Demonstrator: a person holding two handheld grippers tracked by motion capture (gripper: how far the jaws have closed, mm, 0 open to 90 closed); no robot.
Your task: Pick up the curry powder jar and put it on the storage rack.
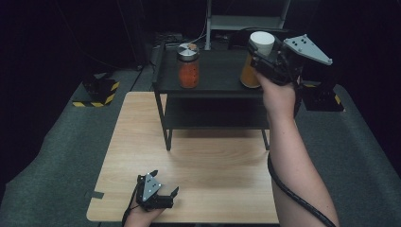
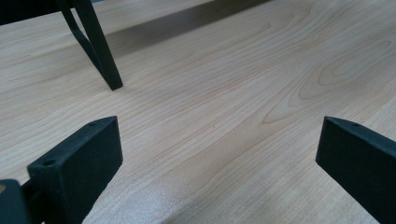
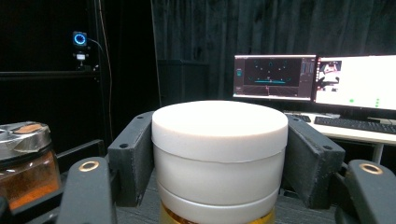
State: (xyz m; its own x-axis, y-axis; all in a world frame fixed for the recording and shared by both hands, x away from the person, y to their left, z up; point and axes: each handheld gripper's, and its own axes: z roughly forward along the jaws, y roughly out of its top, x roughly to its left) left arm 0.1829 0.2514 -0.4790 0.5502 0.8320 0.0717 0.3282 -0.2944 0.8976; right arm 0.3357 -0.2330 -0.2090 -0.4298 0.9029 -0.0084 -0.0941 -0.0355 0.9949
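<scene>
The right tool (image 1: 259, 53) is clamped on the white lid (image 1: 262, 41) of a jar with yellow-orange contents (image 1: 248, 73), which stands at the right end of the top board of a black shelf unit (image 1: 215, 71) at the far side of the table (image 1: 203, 175). In the right gripper view the two black jaws press flat against opposite sides of the white lid (image 3: 219, 140), and a strip of the yellow contents shows just under it at the bottom edge. Whether the jar's base rests on the shelf or hangs just above it is hard to judge from the high view, since the hand (image 1: 279, 97) covers the lower right of the jar.

At the left end of the same shelf board, well apart from the gripped jar, stands a second jar with a metal lid and red-orange contents (image 1: 188, 66); it also shows at the left edge of the right gripper view (image 3: 23, 158). Behind the shelf, two lit monitors (image 3: 317, 81) stand on a desk.

The left tool (image 1: 158, 191) sits low at the near edge of the table, held in the person's left hand. Its jaws stand wide apart with nothing between them; the left gripper view shows bare wood grain between them and a black shelf leg (image 2: 100, 51) beyond.
</scene>
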